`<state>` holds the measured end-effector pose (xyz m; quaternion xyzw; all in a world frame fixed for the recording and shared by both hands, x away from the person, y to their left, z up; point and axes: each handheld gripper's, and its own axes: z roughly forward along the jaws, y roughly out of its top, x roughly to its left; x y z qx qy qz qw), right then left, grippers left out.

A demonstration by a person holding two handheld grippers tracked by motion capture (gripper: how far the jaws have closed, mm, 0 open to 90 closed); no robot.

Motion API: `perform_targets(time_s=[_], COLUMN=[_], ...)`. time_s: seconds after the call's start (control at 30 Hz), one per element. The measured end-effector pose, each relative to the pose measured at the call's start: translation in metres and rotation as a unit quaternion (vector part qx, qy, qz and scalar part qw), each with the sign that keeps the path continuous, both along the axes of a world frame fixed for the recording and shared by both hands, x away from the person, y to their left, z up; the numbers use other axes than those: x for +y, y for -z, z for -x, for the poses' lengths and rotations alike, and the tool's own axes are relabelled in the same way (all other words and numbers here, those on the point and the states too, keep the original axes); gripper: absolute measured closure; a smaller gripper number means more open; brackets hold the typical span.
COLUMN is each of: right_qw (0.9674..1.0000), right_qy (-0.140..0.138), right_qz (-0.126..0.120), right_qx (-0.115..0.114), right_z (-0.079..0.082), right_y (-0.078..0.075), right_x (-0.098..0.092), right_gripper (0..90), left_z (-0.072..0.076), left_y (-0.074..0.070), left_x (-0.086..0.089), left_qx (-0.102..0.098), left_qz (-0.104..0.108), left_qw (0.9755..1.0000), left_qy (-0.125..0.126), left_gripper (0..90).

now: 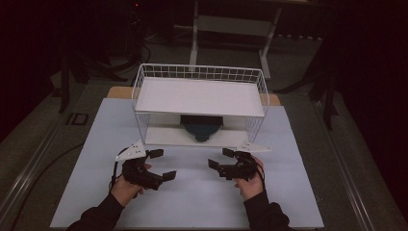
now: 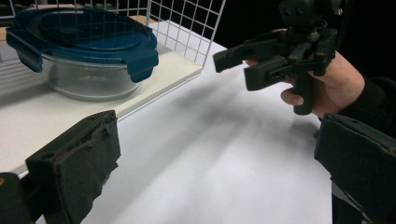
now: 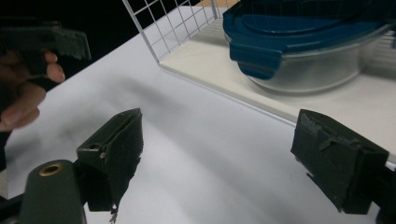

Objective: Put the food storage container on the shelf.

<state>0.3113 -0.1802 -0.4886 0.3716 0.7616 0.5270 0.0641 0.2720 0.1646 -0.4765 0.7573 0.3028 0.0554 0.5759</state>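
A white wire rack point(image 1: 199, 96) with two shelves stands at the back of the white table point(image 1: 192, 202). On its lower shelf sits a clear round container with a blue clip lid point(image 1: 202, 127), large in the left gripper view point(image 2: 84, 51) and the right gripper view point(image 3: 303, 46). My left gripper point(image 1: 163, 164) is held just in front of the rack, left of centre, jaws wide apart and empty point(image 2: 219, 154). My right gripper point(image 1: 220, 159) faces it from the right, also open and empty point(image 3: 219, 154). Each gripper's camera catches the other gripper point(image 2: 238, 70).
The rack's wire side wall point(image 2: 187, 28) and its lower shelf edge point(image 3: 224, 95) lie between the grippers and the container. The table's front half is bare white surface. A white frame stand point(image 1: 231, 24) and dark floor lie beyond the table.
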Motion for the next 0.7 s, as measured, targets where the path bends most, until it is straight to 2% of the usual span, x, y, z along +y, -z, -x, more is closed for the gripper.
perform_targets(time_s=[0.13,0.37,0.4,0.5,0.7], right_qw=[0.9999,0.9999,0.9999,0.9999,0.9998], right_qy=[0.003,0.009,0.013,0.016,0.019], right_qz=[0.011,0.008,0.007,0.002,0.010], right_qx=[-0.004,-0.005,-0.005,-0.003,0.003], right_z=[0.012,0.023,0.027,0.030,0.039], right_y=[0.002,0.003,0.003,0.003,0.011], right_x=[-0.011,-0.024,-0.028,-0.032,-0.042], right_gripper=[16.0,16.0,16.0,16.0,16.2], left_z=[0.002,0.006,0.007,0.008,0.009], left_y=[0.003,0.006,0.007,0.007,0.008], left_x=[0.001,0.001,0.001,0.002,0.002], left_qx=[0.003,0.003,0.001,0.002,0.002], left_qz=[-0.003,-0.010,-0.016,-0.017,-0.016], left_qw=[1.0000,0.9999,0.9998,0.9998,0.9998], left_qy=[0.004,0.009,0.008,0.010,0.010], left_gripper=[0.5,0.5,0.5,0.5,0.5])
